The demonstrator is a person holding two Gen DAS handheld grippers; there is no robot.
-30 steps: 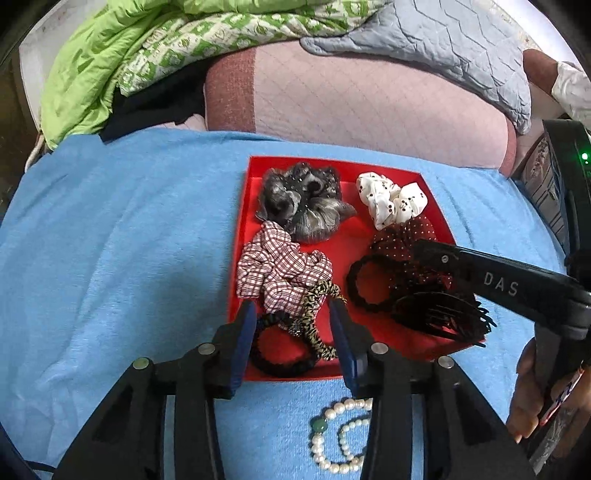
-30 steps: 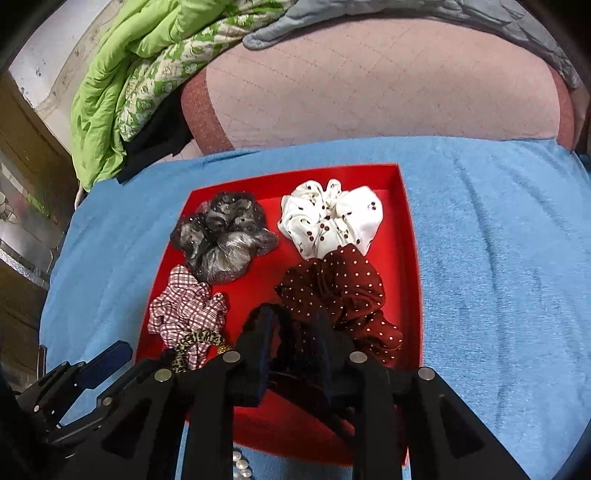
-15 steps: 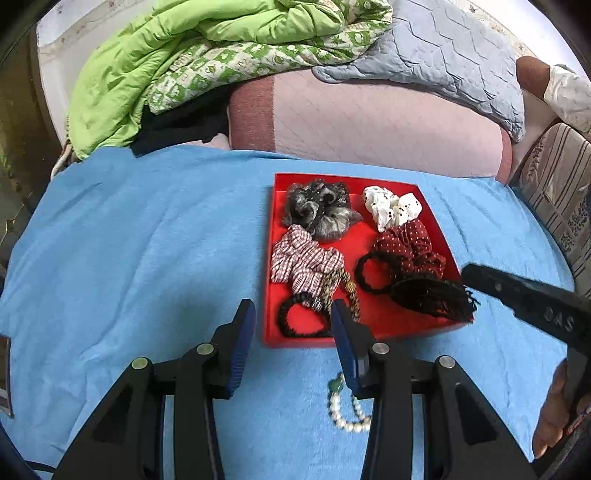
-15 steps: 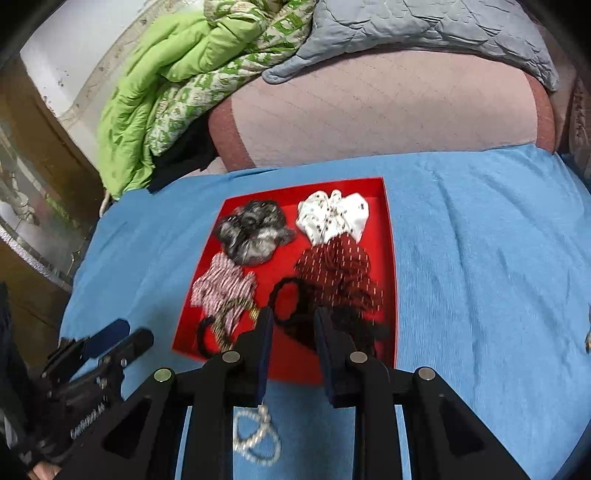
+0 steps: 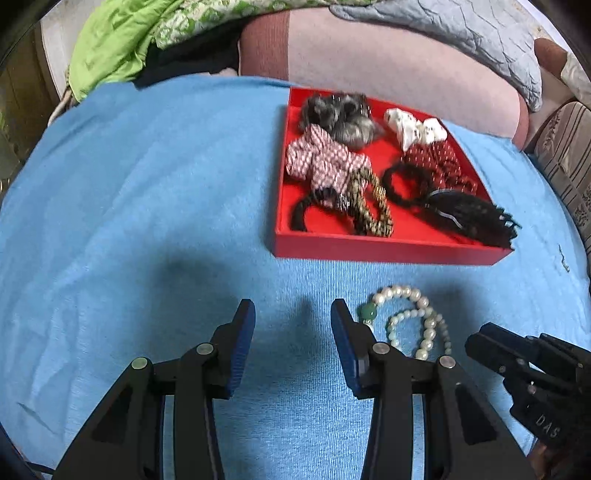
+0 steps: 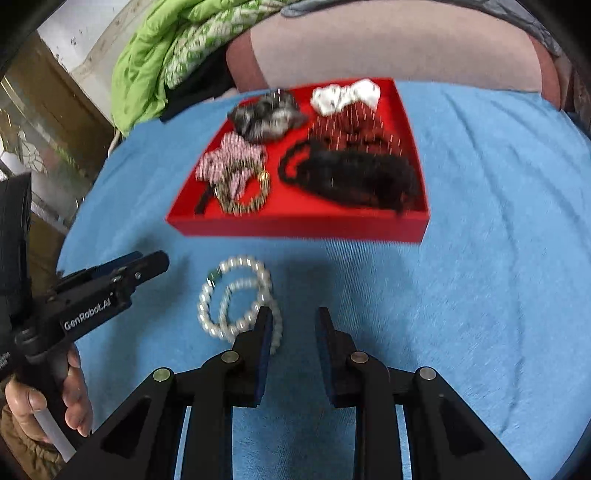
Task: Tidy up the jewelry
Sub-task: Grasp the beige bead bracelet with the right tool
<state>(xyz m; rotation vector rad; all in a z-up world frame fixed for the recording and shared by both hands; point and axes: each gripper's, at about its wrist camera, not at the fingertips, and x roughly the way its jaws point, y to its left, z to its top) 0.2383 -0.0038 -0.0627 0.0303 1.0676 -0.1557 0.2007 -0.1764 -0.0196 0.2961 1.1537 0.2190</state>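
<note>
A red tray (image 5: 388, 251) (image 6: 295, 227) on the blue cloth holds several scrunchies, black hair ties and a black fringed hair clip (image 5: 469, 218) (image 6: 354, 177). Two pearl bracelets (image 5: 410, 321) (image 6: 236, 295), one with a green bead, lie on the cloth in front of the tray. My left gripper (image 5: 291, 314) is open over bare cloth just left of the bracelets, nothing between its fingers. My right gripper (image 6: 293, 321) is open and empty; its left finger (image 6: 264, 332) overlaps the edge of the pearls. Each gripper also shows at the side of the other's view.
The blue cloth (image 5: 129, 203) covers the whole work surface. Behind the tray lie a pink quilted cushion (image 5: 388, 62), a green quilt (image 5: 122, 48) and a grey quilt (image 5: 461, 29). A hand (image 6: 48, 402) grips the left tool's handle.
Both grippers have pulled back from the tray toward me; the black hair clip now lies in the tray, clear of the right gripper's fingers, and the pearl bracelets are fully in view.
</note>
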